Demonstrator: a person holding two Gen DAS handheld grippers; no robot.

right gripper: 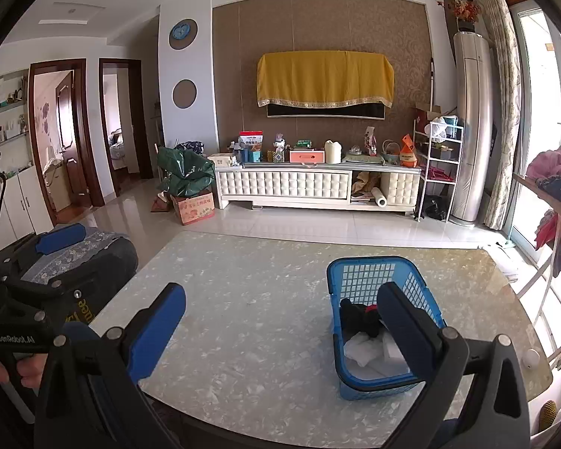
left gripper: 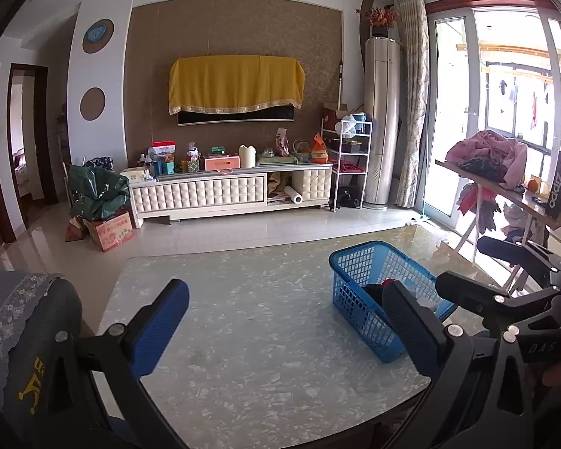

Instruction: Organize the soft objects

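Note:
A blue plastic basket [left gripper: 359, 262] [right gripper: 366, 269] stands on the right part of the marble-patterned table [left gripper: 243, 307] [right gripper: 250, 299]. It holds soft items: a black cloth [right gripper: 355, 318], a bit of red, and white cloth [right gripper: 362, 350]. My left gripper [left gripper: 286, 327] is open and empty above the table, left of the basket. My right gripper [right gripper: 284, 323] is open and empty, its right finger [right gripper: 407, 325] over the basket. The right gripper also shows at the right edge of the left wrist view [left gripper: 505, 284].
A dark cushioned seat with a lace cover [left gripper: 22, 321] [right gripper: 78, 258] stands off the table's left corner. A side table with a pile of pink and dark clothes [left gripper: 490, 157] stands at the right by the window. A TV cabinet [right gripper: 318, 183] lines the far wall.

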